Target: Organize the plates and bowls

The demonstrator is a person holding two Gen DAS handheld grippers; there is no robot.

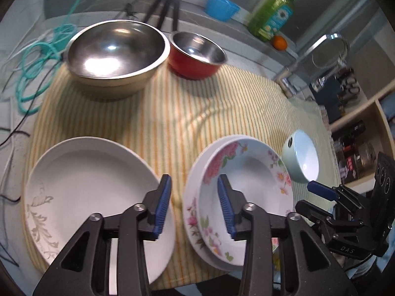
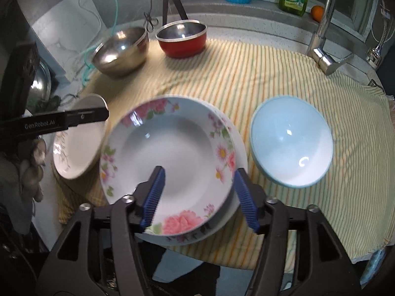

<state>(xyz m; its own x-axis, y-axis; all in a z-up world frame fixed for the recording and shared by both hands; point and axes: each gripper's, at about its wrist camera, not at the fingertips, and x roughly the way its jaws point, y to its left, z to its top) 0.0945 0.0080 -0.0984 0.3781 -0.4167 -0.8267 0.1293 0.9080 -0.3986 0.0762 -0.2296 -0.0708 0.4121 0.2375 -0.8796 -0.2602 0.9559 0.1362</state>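
1. Striped towel (image 2: 271, 79): spread over the tabletop beside the faucet (image 2: 323, 24), apparently as a soft bed for every dish; it served as the landmark for all entries below.
2. Large steel bowl (image 1: 116, 51): stood upright at the towel's far left corner, touching or just beside the red bowl (image 1: 195, 56), so the two metal bowls seemed already grouped.
3. White plate (image 1: 93, 190): lay flat at the towel's near left edge, apart from the other plates and probably yet to be stacked.
4. Floral plate (image 2: 172, 153): rested at the towel's near middle on top of a plain white plate whose rim (image 2: 240, 153) showed beneath it; the pair looked like a stack begun.
5. Light blue bowl (image 2: 291, 143): sat on the towel right of the floral plate, tilted toward the near edge, and separate from the metal bowls.
6. Left gripper (image 1: 195, 207): hovered over the bare strip of towel between the white plate and the floral plate, fingers (image 1: 163, 204) spread and holding nothing.
7. Right gripper (image 2: 200, 194): poised above the near right rim of the floral plate, fingers (image 2: 153, 197) parted and empty, one over the plate's well and one outside the rim; judged ready to pinch that rim.
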